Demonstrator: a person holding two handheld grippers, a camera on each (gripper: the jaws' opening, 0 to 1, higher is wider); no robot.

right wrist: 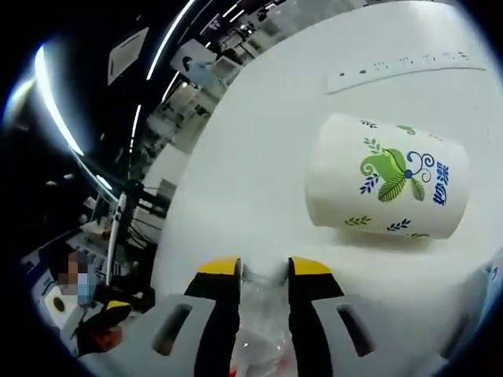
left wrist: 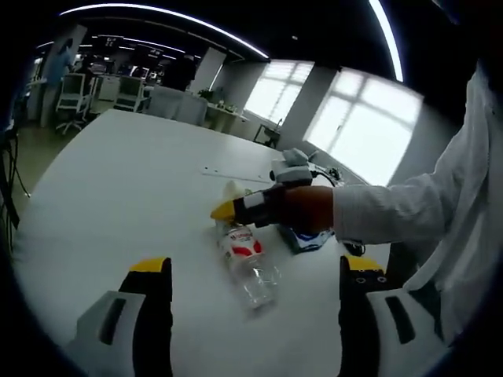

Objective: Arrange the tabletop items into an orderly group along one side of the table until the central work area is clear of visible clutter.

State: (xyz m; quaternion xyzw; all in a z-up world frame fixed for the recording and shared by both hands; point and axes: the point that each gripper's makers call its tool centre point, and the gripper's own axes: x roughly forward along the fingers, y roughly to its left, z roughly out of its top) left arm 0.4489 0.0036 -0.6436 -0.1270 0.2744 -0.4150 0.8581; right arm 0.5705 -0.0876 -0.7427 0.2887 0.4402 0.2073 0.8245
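Note:
A clear plastic bottle (left wrist: 250,267) with a red label lies on its side on the white table (left wrist: 118,181). My left gripper (left wrist: 255,265) stands open, its yellow-tipped jaws wide apart on either side of the bottle's base end and not touching it. My right gripper (left wrist: 224,212), held by a hand in a white sleeve, comes in from the right and grips the bottle's neck end. In the right gripper view the right gripper (right wrist: 264,269) is shut on the clear bottle (right wrist: 263,314). A paper cup (right wrist: 385,177) with a green leaf print lies on its side just beyond.
A white power strip (right wrist: 401,67) lies farther back on the table. A blue and white packet (left wrist: 306,238) sits under the person's wrist, with the paper cup (left wrist: 233,188) behind the bottle. Office chairs (left wrist: 75,94) stand beyond the far table edge.

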